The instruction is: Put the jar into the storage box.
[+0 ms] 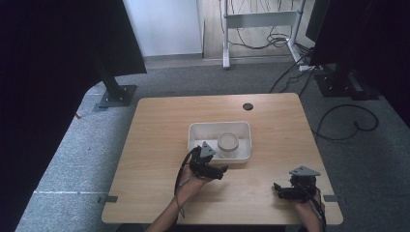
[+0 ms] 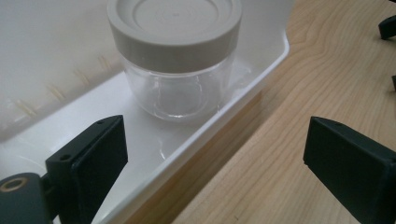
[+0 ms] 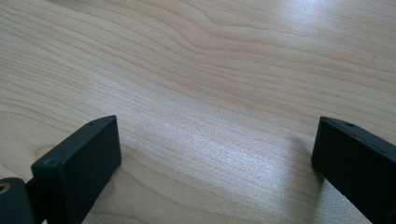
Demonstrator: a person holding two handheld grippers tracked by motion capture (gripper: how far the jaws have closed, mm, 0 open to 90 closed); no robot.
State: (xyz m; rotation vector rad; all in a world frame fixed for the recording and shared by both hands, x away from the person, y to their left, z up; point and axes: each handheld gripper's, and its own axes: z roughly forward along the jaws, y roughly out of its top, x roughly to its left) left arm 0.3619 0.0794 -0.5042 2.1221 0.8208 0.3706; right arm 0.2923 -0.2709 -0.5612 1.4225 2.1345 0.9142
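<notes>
A clear jar [image 1: 227, 143] with a pale grey screw lid stands upright in a white tray [image 1: 196, 130] at the middle of the wooden table. My left gripper [image 1: 221, 169] is at the tray's near wall, just short of the jar. In the left gripper view the jar [image 2: 175, 60] is close ahead. The left gripper [image 2: 215, 158] is open wide, one jaw over the tray floor and the other over the wood, astride the tray rim [image 2: 233, 109]. My right gripper [image 1: 278, 191] hovers near the table's front right. It is open [image 3: 215, 158] above bare wood, with nothing held.
A small dark round disc [image 1: 247, 106] lies on the table beyond the tray. The table edge [image 1: 333, 212] is close to the right hand. Black stands, a metal frame and cables are on the carpet around the table.
</notes>
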